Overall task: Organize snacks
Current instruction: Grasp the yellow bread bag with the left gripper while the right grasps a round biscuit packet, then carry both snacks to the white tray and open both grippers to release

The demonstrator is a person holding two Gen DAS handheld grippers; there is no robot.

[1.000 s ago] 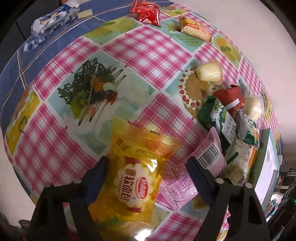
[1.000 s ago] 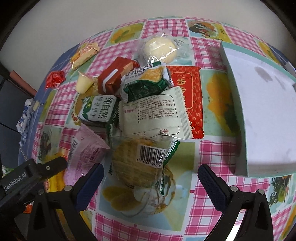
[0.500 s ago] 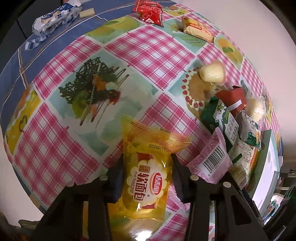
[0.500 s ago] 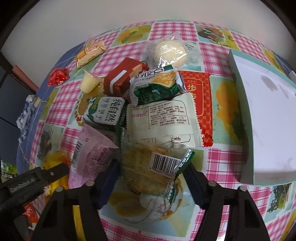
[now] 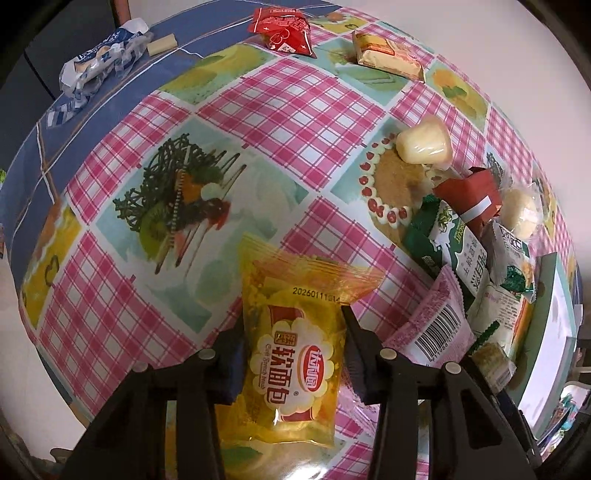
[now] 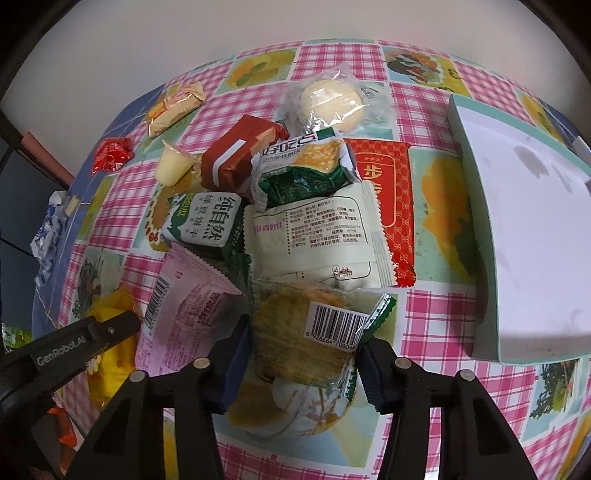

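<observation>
The left gripper (image 5: 293, 343) clamps a yellow soft-bread packet (image 5: 295, 354) on the checked tablecloth (image 5: 280, 92); the right gripper (image 6: 301, 354) grips a clear biscuit packet (image 6: 299, 332), just beside the open box (image 6: 524, 236).

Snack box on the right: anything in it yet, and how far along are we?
Done: nothing visible; the white box looks empty. In hand: left gripper is shut on the yellow bread packet; right gripper is shut on the clear biscuit pack. Left: the pile beside the box, plus the red packet and yellow wafer pack farther off.
</observation>
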